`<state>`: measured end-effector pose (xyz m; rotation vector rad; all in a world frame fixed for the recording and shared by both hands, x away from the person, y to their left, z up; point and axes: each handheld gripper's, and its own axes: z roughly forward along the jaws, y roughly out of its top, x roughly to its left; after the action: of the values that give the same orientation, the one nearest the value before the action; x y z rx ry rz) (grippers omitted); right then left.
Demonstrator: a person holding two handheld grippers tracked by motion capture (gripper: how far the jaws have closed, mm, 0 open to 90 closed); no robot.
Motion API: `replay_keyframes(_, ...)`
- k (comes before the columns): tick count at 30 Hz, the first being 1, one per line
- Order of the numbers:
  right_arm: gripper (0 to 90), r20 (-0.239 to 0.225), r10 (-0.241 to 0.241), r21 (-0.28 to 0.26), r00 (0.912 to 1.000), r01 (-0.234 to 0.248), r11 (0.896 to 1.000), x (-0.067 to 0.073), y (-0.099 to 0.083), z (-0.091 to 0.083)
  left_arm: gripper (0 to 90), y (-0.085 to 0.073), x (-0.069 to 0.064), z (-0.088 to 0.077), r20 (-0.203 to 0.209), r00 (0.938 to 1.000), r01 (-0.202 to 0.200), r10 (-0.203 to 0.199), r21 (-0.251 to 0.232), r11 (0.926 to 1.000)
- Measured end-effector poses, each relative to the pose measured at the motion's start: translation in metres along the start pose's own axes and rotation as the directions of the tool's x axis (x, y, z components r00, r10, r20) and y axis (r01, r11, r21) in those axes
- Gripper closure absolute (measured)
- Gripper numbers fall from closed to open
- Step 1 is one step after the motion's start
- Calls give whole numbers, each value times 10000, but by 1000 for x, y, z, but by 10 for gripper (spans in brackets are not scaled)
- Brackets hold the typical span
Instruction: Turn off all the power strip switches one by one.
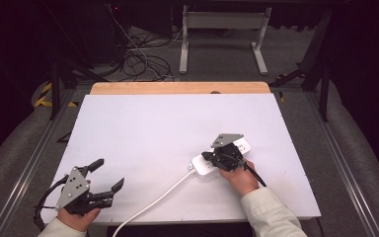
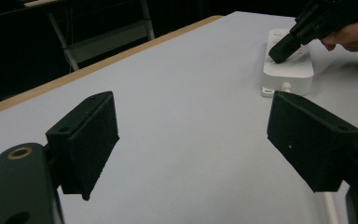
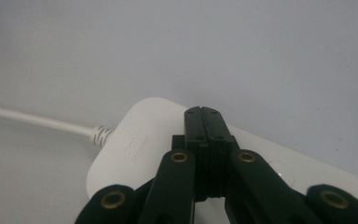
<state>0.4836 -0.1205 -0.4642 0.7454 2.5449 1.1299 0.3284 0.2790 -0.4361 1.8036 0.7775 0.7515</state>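
Observation:
A white power strip [image 1: 205, 165] lies on the white table [image 1: 168, 128] right of centre, its white cable [image 1: 153, 202] running to the front edge. My right gripper [image 1: 206, 156] is shut, with its jaws pressed together and nothing between them. Its tip rests on the top of the power strip [image 3: 135, 144] near the cable end [image 3: 37, 120]. My left gripper [image 1: 109, 174] stands wide open and empty over the front left of the table. In the left gripper view its own gripper [image 2: 196, 135] faces the strip [image 2: 286, 74] and the right gripper [image 2: 282, 49] farther off.
A wooden strip [image 1: 177, 88] borders the table's far edge. Beyond it on the floor are tangled cables [image 1: 138, 59] and a grey metal frame [image 1: 222, 29]. Metal rails [image 1: 34, 158] run along both sides of the table.

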Motion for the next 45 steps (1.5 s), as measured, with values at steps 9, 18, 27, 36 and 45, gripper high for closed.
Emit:
replay_keyframes(9,900,-6,-44,-360,10000,44,9993,3,0,-2,169,0,1,0,-13,10000,-10,10,0,10000)
replay_keyframes(18,900,373,151,-1108,9992,-109,9938,-2,5,-22,169,0,1,0,-2,10000,-1,1,-1,10000)
replay_keyframes(27,900,1116,490,-668,9925,-417,9969,-15,-1,-24,168,0,1,0,16,10000,22,-22,0,10000)
replay_keyframes(36,900,1296,737,-346,9888,-698,9970,-24,-8,-20,169,0,1,0,26,10000,23,-23,3,10000)
replay_keyframes(45,900,1198,768,-187,9898,-751,9970,-24,-9,-15,169,0,2,0,23,10000,33,-33,6,10000)
